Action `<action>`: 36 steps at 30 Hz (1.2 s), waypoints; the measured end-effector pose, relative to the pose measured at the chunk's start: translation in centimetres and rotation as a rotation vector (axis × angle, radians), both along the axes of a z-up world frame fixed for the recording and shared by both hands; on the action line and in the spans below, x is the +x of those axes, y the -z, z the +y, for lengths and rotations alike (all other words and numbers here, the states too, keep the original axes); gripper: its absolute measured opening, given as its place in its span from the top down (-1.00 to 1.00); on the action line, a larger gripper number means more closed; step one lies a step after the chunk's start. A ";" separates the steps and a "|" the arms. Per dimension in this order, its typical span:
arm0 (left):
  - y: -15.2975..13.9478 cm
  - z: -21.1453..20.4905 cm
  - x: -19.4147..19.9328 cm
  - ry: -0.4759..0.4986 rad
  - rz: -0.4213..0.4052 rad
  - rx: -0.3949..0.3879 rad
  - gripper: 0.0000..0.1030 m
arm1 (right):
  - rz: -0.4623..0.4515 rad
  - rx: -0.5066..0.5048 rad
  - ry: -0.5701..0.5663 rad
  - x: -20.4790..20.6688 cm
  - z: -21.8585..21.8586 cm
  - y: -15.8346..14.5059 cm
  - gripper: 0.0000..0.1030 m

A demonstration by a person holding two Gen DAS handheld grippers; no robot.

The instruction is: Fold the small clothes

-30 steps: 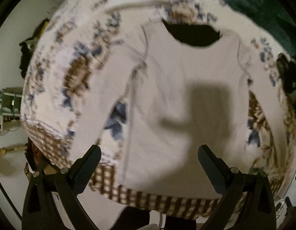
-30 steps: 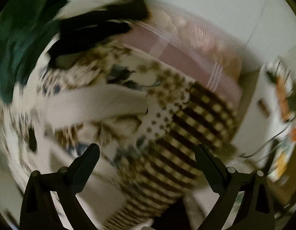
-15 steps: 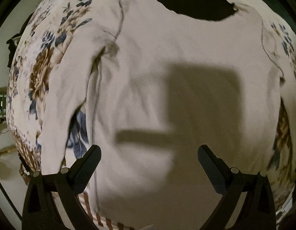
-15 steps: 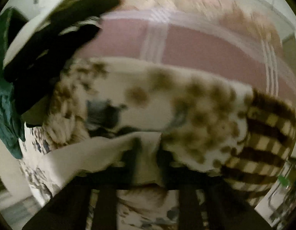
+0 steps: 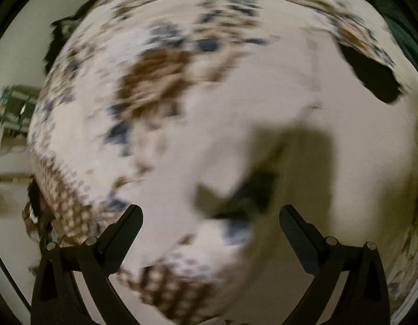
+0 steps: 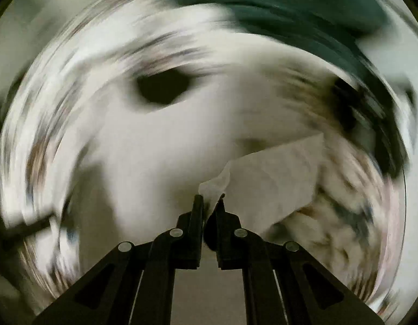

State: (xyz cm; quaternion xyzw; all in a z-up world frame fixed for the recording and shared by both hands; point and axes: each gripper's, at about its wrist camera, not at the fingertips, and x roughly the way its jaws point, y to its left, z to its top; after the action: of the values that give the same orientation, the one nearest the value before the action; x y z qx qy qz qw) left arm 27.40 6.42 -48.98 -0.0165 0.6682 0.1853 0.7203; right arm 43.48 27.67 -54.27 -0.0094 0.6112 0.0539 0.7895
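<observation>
Between the right gripper (image 6: 210, 199) fingers, a white shirt (image 6: 274, 173) sleeve is pinched.

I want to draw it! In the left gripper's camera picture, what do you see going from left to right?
Green crate → flowery cloth → white shirt → its dark neck hole → green cloth.

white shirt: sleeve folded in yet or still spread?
Mid-fold. The right tool is shut on a sleeve end of the white shirt, lifted off the floral cloth. Blur hides the rest.
</observation>
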 end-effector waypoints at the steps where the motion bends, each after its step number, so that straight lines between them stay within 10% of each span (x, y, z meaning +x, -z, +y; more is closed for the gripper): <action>1: -0.4 1.0 -0.8 -0.020 -0.002 0.008 -1.00 | 0.021 -0.021 -0.082 -0.5 3.4 0.9 0.85; 6: -0.7 6.5 -4.3 -0.112 0.002 0.041 -1.00 | 0.135 -0.129 -0.373 -5.5 15.6 6.4 0.86; 17: 1.7 13.0 -8.9 -0.298 0.054 0.019 -1.00 | 0.280 -0.194 -0.535 -12.6 20.1 10.6 0.93; 19: 1.5 14.3 -9.8 -0.345 0.043 0.001 -1.00 | 0.351 -0.131 -0.499 -12.9 19.2 11.1 0.87; 23: 1.2 16.3 -11.6 -0.427 -0.005 -0.068 -1.00 | 0.392 0.036 -0.327 -10.9 14.3 10.0 0.10; 33: 11.0 17.4 -15.0 -0.758 0.088 -0.519 -0.92 | 0.353 0.035 -0.004 -6.4 0.9 9.7 0.06; 36: 11.4 17.4 -16.3 -0.846 0.051 -0.486 -0.29 | 0.356 0.043 0.039 -6.1 -1.9 9.7 0.06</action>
State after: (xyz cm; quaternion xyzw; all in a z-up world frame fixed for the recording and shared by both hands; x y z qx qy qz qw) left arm 11.12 23.82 -60.39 -0.4498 0.6443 0.3006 0.5405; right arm 37.39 25.74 -63.96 0.0291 0.7402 0.0522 0.6697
